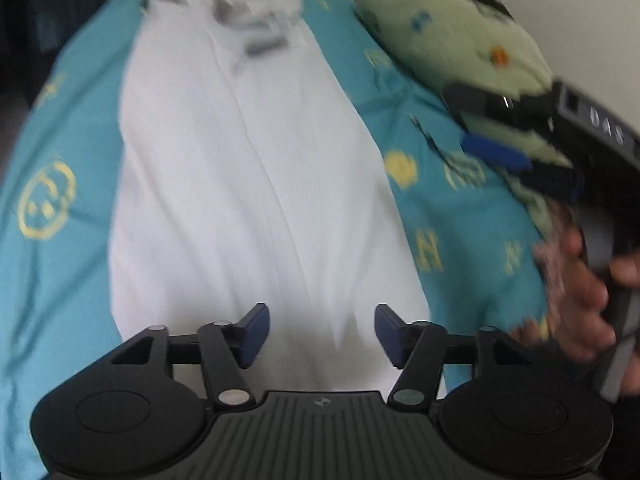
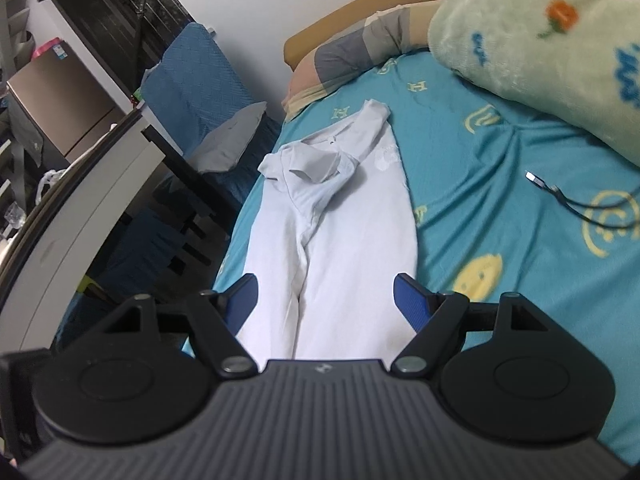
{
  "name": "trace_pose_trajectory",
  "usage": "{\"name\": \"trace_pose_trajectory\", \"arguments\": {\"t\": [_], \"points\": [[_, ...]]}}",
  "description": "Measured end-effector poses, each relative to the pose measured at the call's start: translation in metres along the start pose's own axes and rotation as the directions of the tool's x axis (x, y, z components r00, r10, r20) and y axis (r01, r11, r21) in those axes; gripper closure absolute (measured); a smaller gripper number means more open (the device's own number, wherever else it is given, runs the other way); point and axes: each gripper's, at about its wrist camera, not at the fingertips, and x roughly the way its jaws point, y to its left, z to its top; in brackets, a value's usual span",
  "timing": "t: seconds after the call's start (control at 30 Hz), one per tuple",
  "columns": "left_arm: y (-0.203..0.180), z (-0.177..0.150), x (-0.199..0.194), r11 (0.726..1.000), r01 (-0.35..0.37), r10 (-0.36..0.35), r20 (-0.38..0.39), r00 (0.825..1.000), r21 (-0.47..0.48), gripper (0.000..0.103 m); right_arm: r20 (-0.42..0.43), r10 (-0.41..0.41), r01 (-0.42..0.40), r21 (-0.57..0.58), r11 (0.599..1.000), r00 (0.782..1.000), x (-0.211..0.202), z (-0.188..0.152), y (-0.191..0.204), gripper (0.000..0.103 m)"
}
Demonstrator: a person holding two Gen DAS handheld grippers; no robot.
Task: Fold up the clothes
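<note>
Lying flat: one white trousers, two hand-held grippers.

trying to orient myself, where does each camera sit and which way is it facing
Left wrist: on the left gripper, looking down along the white garment; the right gripper and a hand show at the right edge.
Right wrist: on the right gripper, looking up the bed toward the pillow.
Shared: garment, teal sheet, green blanket.
</note>
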Motion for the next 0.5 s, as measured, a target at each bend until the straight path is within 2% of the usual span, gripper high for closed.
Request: {"name": "trace_pose_trajectory", "arguments": {"t": [0.07,0.17,0.27,0.3,0.4,0.5], "points": [[0.008,0.012,0.006,0.998,-0.036,0.039,0.075,0.996,-0.041,0.040,-0.009,0.006,-0.006,-0.015,1.000,1.000,0.015,0.010,0.001,0.026],[0.028,0.021,0.001,0.994,-0.085,0.094,0.142,0.985,-0.072,0.039,-0.049,0.011,-0.014,-0.069,0.997,0.999,0.047,0.031,0.007,0.026],[0.055,0.019,-0.002,0.994,-0.014,0.031,0.159,0.987,-0.106,0.036,-0.109,0.050,-0.064,-0.136,0.989,0.993,0.091,0.054,0.020,0.026],[0.063,0.017,-0.004,0.992,-0.033,0.053,0.166,0.985,-0.118,0.036,-0.124,0.047,-0.067,-0.159,0.985,0.991,0.110,0.061,0.025,0.026],[0.085,0.016,-0.006,0.985,-0.110,0.136,0.200,0.970,-0.136,0.037,-0.110,-0.063,0.026,-0.305,0.952,0.992,0.174,0.074,0.047,0.028],[0.097,0.023,-0.001,0.987,-0.081,0.111,0.215,0.970,-0.140,0.038,-0.078,-0.170,0.119,-0.442,0.889,0.982,0.238,0.086,0.068,0.029]]}}
